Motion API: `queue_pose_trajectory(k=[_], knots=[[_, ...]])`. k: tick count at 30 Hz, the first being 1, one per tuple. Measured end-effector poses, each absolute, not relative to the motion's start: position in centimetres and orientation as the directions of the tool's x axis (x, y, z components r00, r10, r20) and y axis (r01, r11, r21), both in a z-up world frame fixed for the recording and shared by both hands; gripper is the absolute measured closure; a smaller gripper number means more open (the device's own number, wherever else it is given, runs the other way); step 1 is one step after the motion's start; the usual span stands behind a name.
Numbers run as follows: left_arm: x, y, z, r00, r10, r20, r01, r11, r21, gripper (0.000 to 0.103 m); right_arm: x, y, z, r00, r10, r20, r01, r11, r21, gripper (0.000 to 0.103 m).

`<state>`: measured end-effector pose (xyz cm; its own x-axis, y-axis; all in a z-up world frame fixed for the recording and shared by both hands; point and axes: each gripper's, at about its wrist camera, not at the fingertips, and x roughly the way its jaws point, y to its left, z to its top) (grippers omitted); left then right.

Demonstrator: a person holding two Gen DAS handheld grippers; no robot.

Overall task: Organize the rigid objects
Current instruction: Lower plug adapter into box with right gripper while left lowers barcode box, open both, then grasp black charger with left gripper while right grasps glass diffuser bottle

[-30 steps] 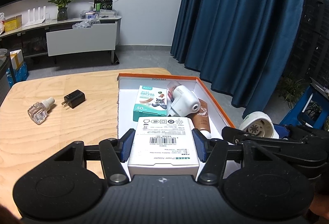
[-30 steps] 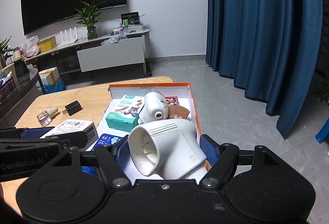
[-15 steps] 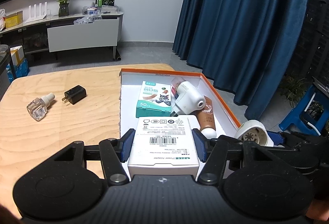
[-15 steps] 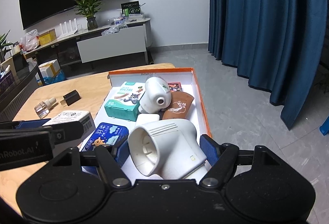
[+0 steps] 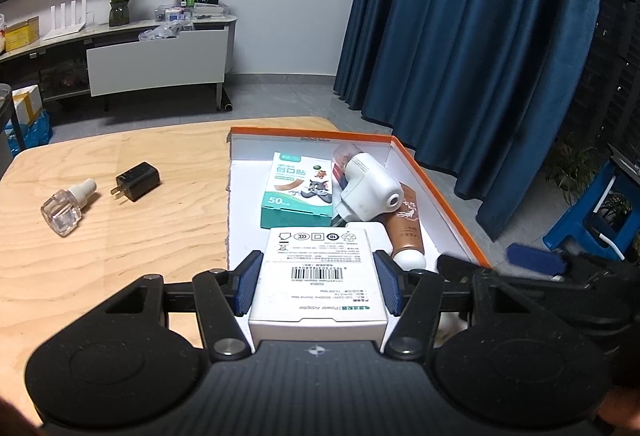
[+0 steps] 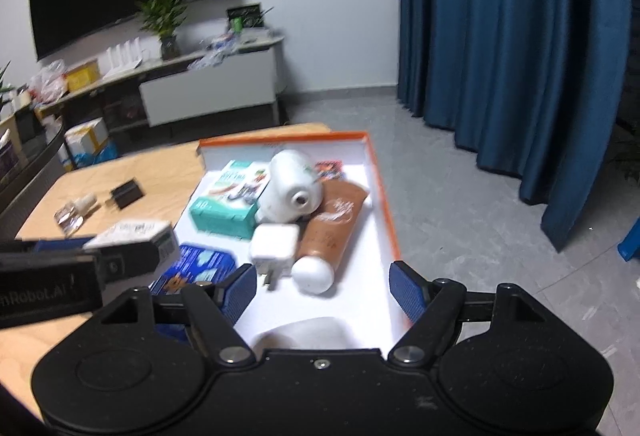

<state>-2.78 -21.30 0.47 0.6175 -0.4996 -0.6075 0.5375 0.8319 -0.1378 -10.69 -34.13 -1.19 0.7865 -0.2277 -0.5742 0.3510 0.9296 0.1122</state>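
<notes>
Left gripper: jaws clamped on white adapter box, held over near end of orange-rimmed tray. Right gripper: jaws spread wide, nothing between; white device lying just below in tray. Farther in: white charger, brown tube, teal bandage box. Left on counter: black plug, glass bottle.

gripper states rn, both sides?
Left gripper: closed on the white power adapter box.
Right gripper: open, nothing between its fingers; a white device lies just below it in the orange-edged box.
</notes>
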Motion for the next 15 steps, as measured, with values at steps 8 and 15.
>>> queue_pose_trajectory(k=[8, 15], knots=[[-2.3, -23.9, -0.5, 0.547, -0.555, -0.626, 0.607, 0.779, -0.16, 0.043, -11.7, -36.0, 0.1, 0.796, -0.322, -0.512, 0.439, 0.89, 0.124, 0.014], [-2.1, -23.4, -0.6, 0.53, -0.583, -0.616, 0.625, 0.759, -0.181, 0.029, -11.6, -36.1, 1.2, 0.814, -0.323, -0.482, 0.429, 0.895, 0.124, 0.01]])
